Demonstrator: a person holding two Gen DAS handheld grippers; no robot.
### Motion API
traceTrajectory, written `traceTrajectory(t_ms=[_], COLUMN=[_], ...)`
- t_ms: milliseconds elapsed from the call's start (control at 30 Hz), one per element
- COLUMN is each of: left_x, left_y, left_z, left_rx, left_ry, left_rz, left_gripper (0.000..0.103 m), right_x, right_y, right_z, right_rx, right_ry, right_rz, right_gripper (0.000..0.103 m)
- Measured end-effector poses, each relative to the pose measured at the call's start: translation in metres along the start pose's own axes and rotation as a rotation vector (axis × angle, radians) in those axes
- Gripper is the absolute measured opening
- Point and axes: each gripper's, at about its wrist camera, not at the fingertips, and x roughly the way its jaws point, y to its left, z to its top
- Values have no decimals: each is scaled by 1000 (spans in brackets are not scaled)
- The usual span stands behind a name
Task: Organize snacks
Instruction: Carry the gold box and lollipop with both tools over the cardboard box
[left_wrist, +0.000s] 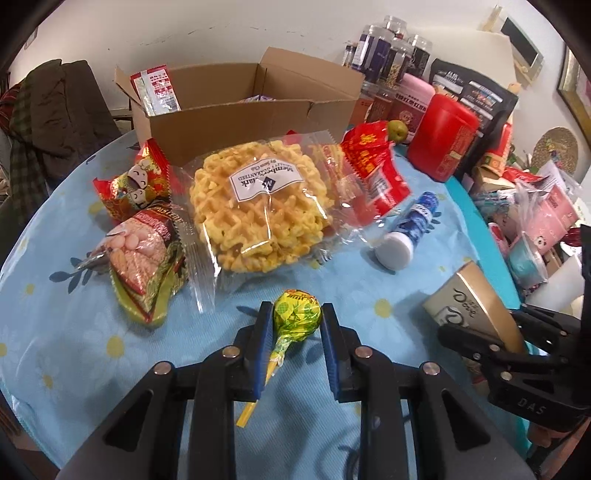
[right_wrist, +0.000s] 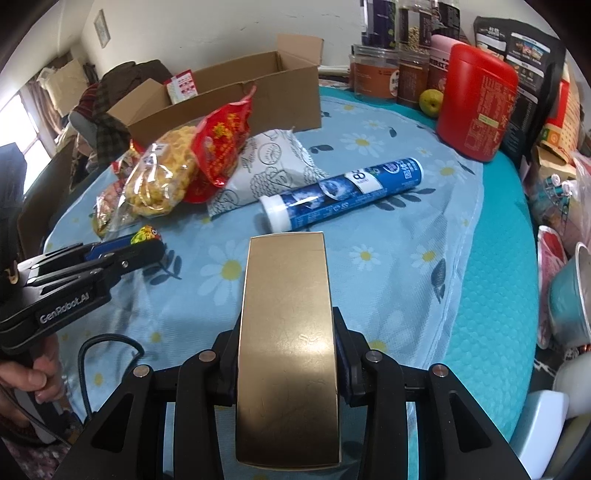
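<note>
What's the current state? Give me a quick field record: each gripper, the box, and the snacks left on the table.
left gripper: shut on lollipop, yellow-green wrapper
right gripper: shut on gold box
cardboard box: open, at far side of table, a red-and-white packet upright inside
still on tablecloth: waffle pack, red packets, blue tube lying on its side

My round table (right_wrist: 491, 295) under a blue daisy-print cloth, plain white wall (right_wrist: 221, 33) behind, bright daylit window (right_wrist: 14, 110) far left, small framed picture (right_wrist: 101, 27) hanging.
</note>
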Motion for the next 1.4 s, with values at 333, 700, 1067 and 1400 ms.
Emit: traceTrajectory(t_ms=[333,700,1067,1400], left_x=[-44,-94,-120,-116], left_y=[-2,-12,-11,-4], left_z=[-3,29,74,126], left_rx=[5,38,51,53], left_ry=[-83,-243,-368,-440], left_rz=[-46,-84,-65,-29], left_gripper=[25,25,25,25], right_x=[-24,-72,-93,-85], right_y=[23,50,53,48], right_z=[7,46,99,152], right_rx=[-64,-187,-207,-227], right_ry=[-59,-194,-294,-327], right_rz=[32,72,116,143], right_gripper=[38,38,38,38])
